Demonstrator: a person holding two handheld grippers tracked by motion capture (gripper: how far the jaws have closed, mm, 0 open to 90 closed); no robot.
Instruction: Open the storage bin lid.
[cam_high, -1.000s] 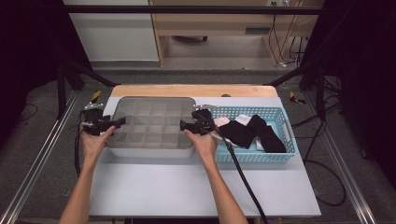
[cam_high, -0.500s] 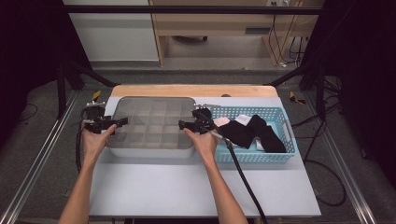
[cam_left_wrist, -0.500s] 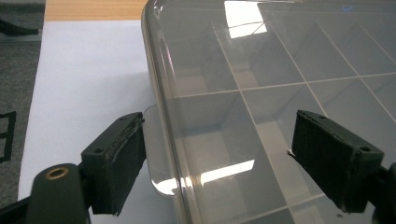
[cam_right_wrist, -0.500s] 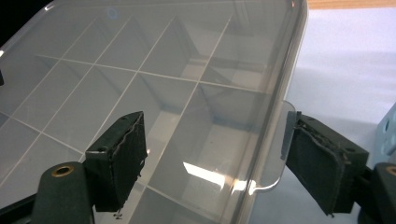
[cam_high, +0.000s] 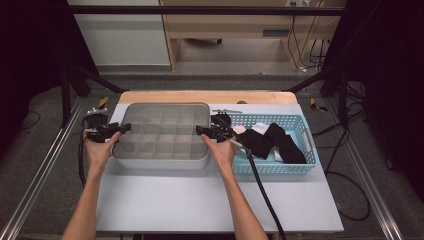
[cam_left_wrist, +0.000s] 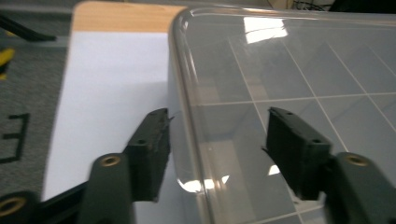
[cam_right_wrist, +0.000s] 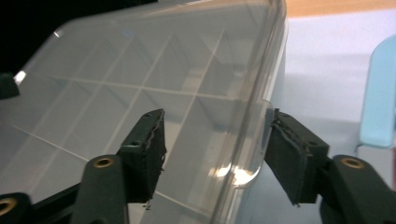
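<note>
One clear compartment box (cam_high: 160, 131), one blue basket (cam_high: 305, 131), two hand-held grippers, left (cam_high: 121, 131), right (cam_high: 200, 131)

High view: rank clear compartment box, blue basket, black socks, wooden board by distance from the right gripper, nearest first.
From the right gripper:
1. Clear compartment box, its right edge sits between the gripper's jaws.
2. Blue basket, just right of that hand.
3. Black socks, inside the basket, further right.
4. Wooden board, along the table's far edge; close to the socks' distance, so ranks 3 and 4 are uncertain.

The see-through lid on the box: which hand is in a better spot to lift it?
Neither; probably both together. The left gripper straddles the lid at its left rim, the right gripper at its right rim. Both jaws have just been closing, pads not yet pressing.
</note>
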